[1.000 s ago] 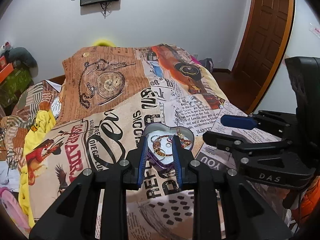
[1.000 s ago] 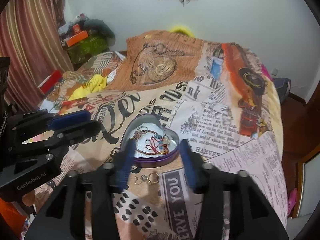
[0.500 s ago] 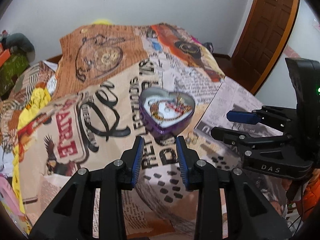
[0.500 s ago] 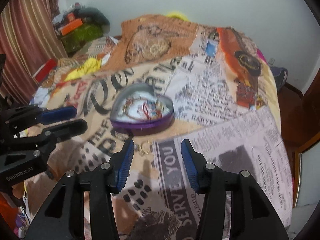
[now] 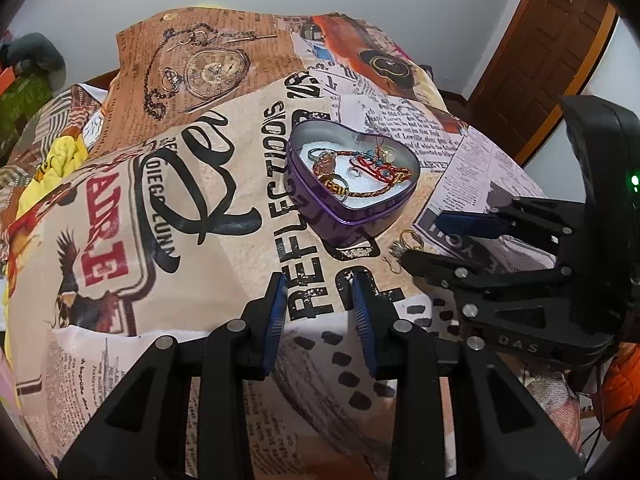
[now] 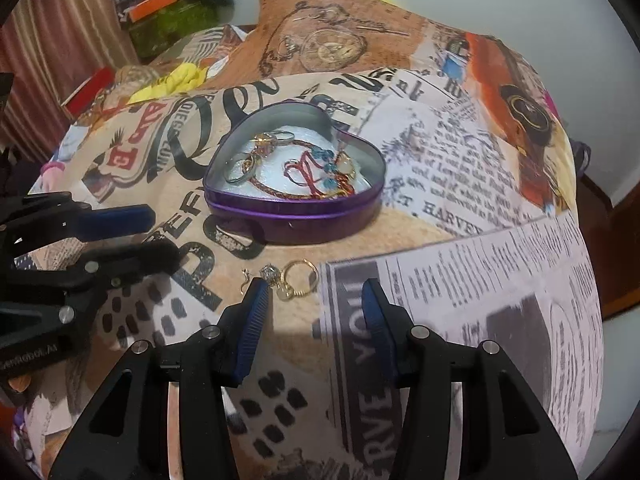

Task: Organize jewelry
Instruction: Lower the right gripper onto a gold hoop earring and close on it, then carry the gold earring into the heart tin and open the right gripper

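A purple heart-shaped tin (image 5: 340,216) (image 6: 296,224) sits open on the printed bedspread, holding rings, a red cord bracelet and other small jewelry. Loose gold jewelry (image 6: 290,280) (image 5: 404,246), a hoop ring, a crystal bead and a hook, lies on the cloth just in front of the tin. My right gripper (image 6: 316,294) is open and empty, its fingertips just short of the loose pieces. My left gripper (image 5: 320,286) is open and empty, held in front of the tin and to the left of the loose pieces.
The bedspread (image 5: 168,208) covers a bed whose right edge drops toward a wooden door (image 5: 552,40). Yellow cloth (image 6: 176,78) and boxes (image 6: 156,0) lie at the far left. A white wall stands behind.
Both grippers have pulled back from the tin and tilted downward. The right gripper now sits over the loose jewelry in front of the tin. Both stay open.
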`<state>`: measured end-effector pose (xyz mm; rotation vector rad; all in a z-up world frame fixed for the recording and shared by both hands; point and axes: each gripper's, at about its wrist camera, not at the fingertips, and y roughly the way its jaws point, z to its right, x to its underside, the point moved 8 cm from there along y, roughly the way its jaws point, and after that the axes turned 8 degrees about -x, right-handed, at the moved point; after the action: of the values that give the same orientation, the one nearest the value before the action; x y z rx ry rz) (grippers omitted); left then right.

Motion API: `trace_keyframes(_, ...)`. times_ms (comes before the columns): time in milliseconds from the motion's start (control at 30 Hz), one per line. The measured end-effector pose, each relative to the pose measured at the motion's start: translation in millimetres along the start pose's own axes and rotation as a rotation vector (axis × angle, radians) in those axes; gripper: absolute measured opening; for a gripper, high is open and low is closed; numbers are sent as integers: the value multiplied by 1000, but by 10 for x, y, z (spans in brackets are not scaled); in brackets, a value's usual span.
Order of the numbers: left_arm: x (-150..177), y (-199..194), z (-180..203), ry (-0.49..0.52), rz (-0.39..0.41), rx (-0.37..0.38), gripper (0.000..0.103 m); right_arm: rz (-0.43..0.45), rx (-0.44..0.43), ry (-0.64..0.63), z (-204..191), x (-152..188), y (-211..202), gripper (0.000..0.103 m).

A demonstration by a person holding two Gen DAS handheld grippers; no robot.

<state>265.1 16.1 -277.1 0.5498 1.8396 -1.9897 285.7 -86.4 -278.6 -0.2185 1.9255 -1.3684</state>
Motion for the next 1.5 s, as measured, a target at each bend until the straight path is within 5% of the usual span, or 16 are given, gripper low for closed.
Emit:
trace_keyframes(67,-6,-4,21,9,3,6,33,2,-17,-11,-22,3,5,21)
trace_keyframes(267,-46,0,132,36,6,24,33,24,-25,-8,-26,-4,-9,8)
trace_keyframes(600,-167,102,473,103,7,54,32,94,-38,54,143,14,-222,8)
trace_keyframes(1000,-212,344,664,179,-17,12,9,151,-37,104,340,28,-396,8)
trace_keyframes(1500,-384,-129,572,139,103,1,9,217,-18,100,306,-130,-699,8)
